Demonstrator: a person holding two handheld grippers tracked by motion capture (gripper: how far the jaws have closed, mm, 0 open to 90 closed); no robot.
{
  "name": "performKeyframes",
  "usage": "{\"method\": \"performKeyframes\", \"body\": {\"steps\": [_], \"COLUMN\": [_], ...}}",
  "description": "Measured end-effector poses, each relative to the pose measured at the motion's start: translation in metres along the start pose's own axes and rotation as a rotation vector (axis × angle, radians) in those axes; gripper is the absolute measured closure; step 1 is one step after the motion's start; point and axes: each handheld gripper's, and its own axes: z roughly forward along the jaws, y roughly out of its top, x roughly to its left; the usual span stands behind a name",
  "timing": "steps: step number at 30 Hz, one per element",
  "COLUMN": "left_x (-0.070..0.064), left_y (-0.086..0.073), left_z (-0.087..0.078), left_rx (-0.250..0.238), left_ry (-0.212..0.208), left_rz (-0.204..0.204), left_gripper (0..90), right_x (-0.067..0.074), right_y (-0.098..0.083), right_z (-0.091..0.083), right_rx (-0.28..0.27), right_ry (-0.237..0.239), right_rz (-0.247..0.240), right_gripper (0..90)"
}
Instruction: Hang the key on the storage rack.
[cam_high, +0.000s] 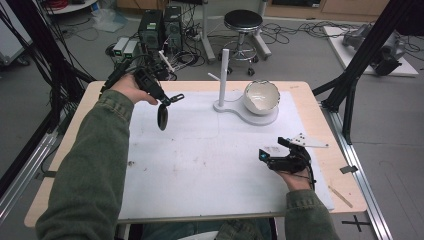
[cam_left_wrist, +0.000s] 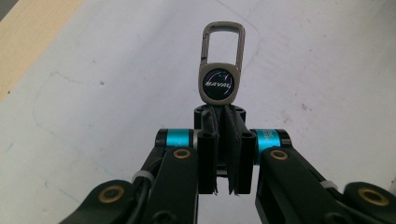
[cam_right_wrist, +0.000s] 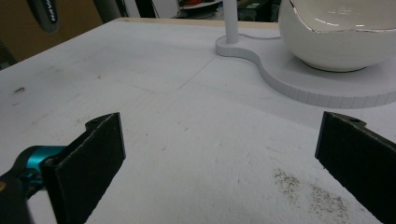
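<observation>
From the high view we see the left gripper (cam_high: 161, 97) held up over the far left part of the white mat (cam_high: 210, 165) that covers the desk (cam_high: 320, 125). A key fob (cam_high: 163, 116) hangs from it, a dark oval dangling below a clip, clear of the mat. On the far side of the mat stands a white stand (cam_high: 245, 111) with an upright post (cam_high: 224, 75) and a side peg; a white bowl (cam_high: 261, 97) with a ragged, eggshell-like rim sits on the stand's round end. The right gripper (cam_high: 280, 150) rests low on the near right part of the mat, well apart from the bowl and from the key fob, with the person's hand behind it.

In the left gripper view we see the fingers (cam_left_wrist: 210, 154) pressed together on the key fob's (cam_left_wrist: 219, 84) lower end. The fob sticks out past the tips: a round dark badge with lettering in a grey metal frame, then a carabiner clip (cam_left_wrist: 223, 39) beyond it. The white mat lies behind it, with a strip of bare desk at the upper left corner.

In the right gripper view the fingers (cam_right_wrist: 93, 158) stand wide apart with nothing between them, just above the scuffed mat. Ahead we see the stand's curved base (cam_right_wrist: 299, 84), the foot of the post and the bowl (cam_right_wrist: 341, 37) at the upper right. The key fob (cam_right_wrist: 44, 16) hangs at the upper left edge.
</observation>
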Motion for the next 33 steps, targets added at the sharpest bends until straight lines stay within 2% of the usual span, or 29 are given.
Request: {"method": "performKeyframes", "body": {"steps": [9,12,14,18,22,27,30,33], "left_x": [0.000,-0.003,-0.005,-0.007,-0.010,-0.013,-0.014,-0.019], "left_y": [0.029,0.036,0.040,0.053,0.067,0.083,0.092,0.100], "left_z": [0.008,0.007,0.005,-0.001,-0.006,-0.007,-0.008,-0.009], "left_rx": [-0.010,-0.022,-0.016,-0.015,-0.041,-0.039,-0.049,-0.064], "left_ry": [-0.003,-0.025,-0.019,0.019,-0.003,0.017,0.020,0.025], "left_rz": [0.025,0.029,0.043,0.056,0.071,0.082,0.076,0.090], "left_gripper": [83.7,83.5,83.5,83.5,83.5,83.5,83.5,83.5], "right_x": [-0.001,-0.002,-0.002,-0.003,-0.003,-0.004,-0.004,-0.005], "right_y": [-0.001,-0.001,-0.001,-0.001,0.000,0.000,0.000,0.000], "right_z": [-0.002,-0.003,-0.003,-0.001,-0.001,0.000,0.000,-0.001], "right_rx": [-0.001,-0.009,-0.009,-0.016,-0.018,-0.023,-0.024,-0.031], "right_ry": [0.000,0.002,0.001,0.003,0.008,0.014,0.016,0.015], "right_rz": [0.016,0.016,0.021,0.019,0.031,0.034,0.034,0.032], "right_gripper": [0.6,0.6,0.6,0.6,0.6,0.6,0.6,0.6]}}
